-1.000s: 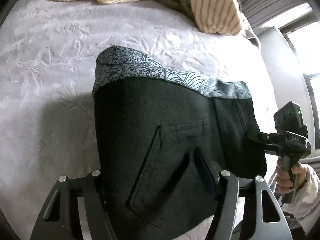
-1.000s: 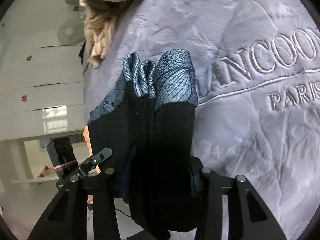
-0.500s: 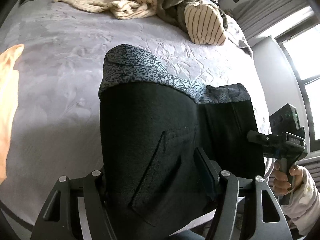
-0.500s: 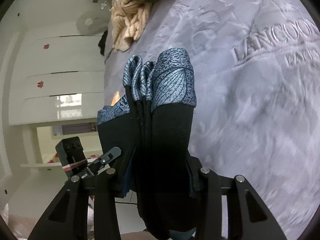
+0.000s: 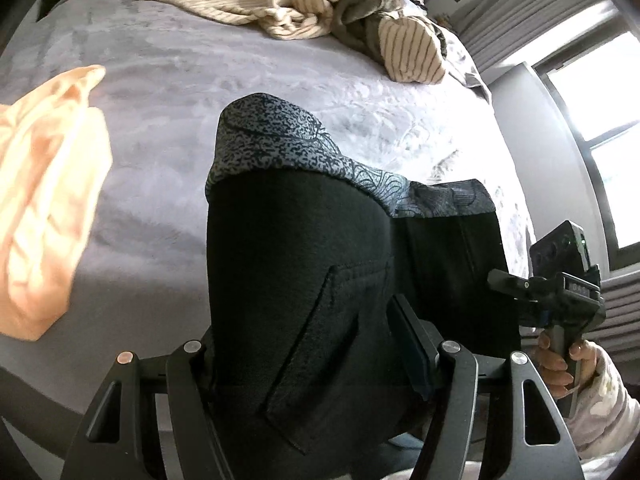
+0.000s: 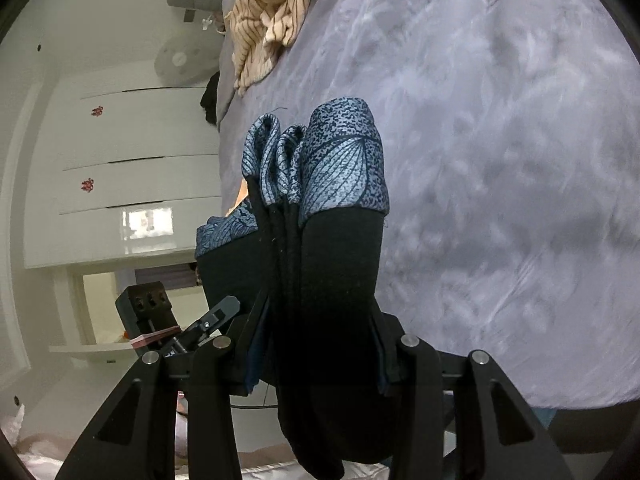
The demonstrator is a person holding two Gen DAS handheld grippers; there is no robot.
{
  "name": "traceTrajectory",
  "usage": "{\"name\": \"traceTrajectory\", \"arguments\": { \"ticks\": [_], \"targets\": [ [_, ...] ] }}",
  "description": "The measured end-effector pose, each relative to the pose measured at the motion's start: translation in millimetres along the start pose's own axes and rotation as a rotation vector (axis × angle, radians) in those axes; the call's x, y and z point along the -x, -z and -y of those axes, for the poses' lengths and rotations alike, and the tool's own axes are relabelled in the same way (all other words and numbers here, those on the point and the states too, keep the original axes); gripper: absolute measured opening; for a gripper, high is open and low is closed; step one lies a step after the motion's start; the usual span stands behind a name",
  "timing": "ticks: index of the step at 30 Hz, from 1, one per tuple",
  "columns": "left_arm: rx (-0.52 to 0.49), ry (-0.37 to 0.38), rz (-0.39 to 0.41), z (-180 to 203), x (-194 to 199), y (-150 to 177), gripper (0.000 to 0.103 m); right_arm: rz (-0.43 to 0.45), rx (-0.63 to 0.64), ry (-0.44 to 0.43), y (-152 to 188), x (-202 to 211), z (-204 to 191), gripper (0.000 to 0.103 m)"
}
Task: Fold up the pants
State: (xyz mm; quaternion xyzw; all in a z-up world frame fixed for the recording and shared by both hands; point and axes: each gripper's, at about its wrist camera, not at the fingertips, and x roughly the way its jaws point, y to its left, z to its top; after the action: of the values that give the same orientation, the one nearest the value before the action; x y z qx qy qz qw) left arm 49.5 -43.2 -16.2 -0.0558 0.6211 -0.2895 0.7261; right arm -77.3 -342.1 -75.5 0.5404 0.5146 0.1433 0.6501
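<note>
Pants (image 5: 304, 280) are black with a blue-grey leaf-print band along the far edge, folded into several layers. A slanted pocket seam shows on the near face. In the right wrist view the print edge bunches into three or four rounded folds. I have them held up off the bed (image 5: 168, 184), hanging between both tools.

My left gripper (image 5: 316, 356) is about half open, jaws pinched on the thick black fabric near the pocket. My right gripper (image 6: 316, 344) is a bit narrower, jaws clamped on the stacked layers, with the bundle drooping below them. In the left view the right tool sits at the pants' right edge, a hand (image 5: 560, 364) on its handle.

No containers in view. On the grey embossed bed: a peach cloth (image 5: 44, 200) at left and a striped cream heap (image 5: 304, 4) at the far end.
</note>
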Motion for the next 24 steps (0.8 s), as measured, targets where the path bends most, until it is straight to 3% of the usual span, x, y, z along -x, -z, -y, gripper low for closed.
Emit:
{"name": "traceTrajectory", "arguments": {
  "ticks": [8,15,19,24],
  "targets": [
    [0.013,-0.051,0.002,-37.2,-1.6,10.6,0.068,-0.006,0.016,0.064,22.0,-40.7,-9.8,0.045],
    [0.037,-0.098,-0.018,-62.5,-43.3,-0.9,0.068,-0.003,-0.008,0.156,13.6,-62.5,11.9,0.046],
    [0.061,-0.146,-0.035,-76.9,-64.6,-2.4,0.069,-0.001,-0.039,0.232,2.5,-77.7,28.5,0.051],
    [0.088,-0.144,-0.035,-85.4,-66.7,-2.5,0.075,-0.013,-0.051,0.278,-0.1,-77.0,37.4,0.062]
  ]
}}
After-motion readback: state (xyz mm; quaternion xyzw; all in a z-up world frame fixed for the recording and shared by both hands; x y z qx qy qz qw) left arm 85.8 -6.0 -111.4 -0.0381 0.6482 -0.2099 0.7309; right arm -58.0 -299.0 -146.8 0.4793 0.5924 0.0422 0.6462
